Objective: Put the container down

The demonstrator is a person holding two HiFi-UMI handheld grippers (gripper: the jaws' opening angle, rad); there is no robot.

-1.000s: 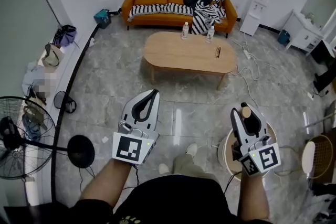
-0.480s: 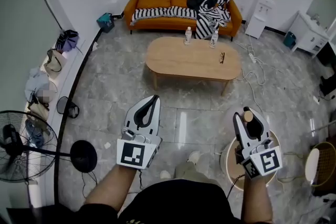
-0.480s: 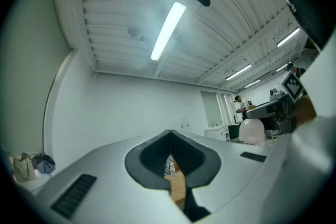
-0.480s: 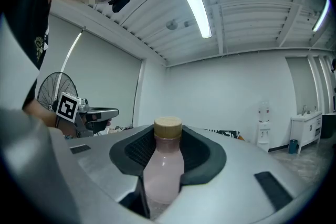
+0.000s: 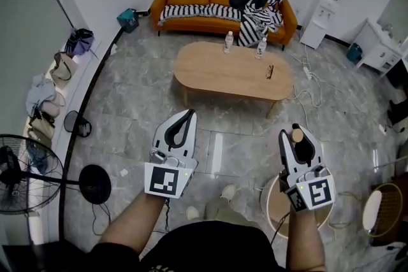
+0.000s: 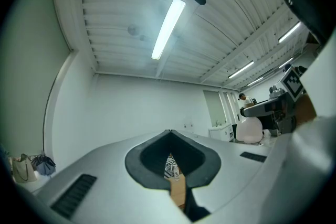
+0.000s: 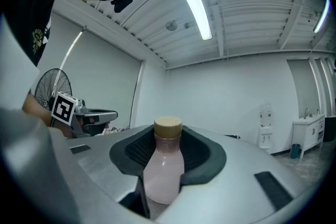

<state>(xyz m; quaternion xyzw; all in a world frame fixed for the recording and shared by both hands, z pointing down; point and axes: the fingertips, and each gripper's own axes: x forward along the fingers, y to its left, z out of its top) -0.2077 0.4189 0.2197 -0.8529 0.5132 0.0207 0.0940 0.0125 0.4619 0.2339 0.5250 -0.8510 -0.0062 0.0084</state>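
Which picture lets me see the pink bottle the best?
The right gripper view. There the bottle fills the middle, pale pink with a tan cap, clamped between the right gripper's jaws. The head view shows little more than its cap from above. The left gripper view seems to catch it small, far right.

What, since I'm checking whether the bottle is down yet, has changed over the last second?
Almost nothing. The right gripper stays shut on the pale pink bottle with a tan cap, holding it above the round side table; nothing was let go. The left gripper stays shut and empty. Only the view drifted slightly.
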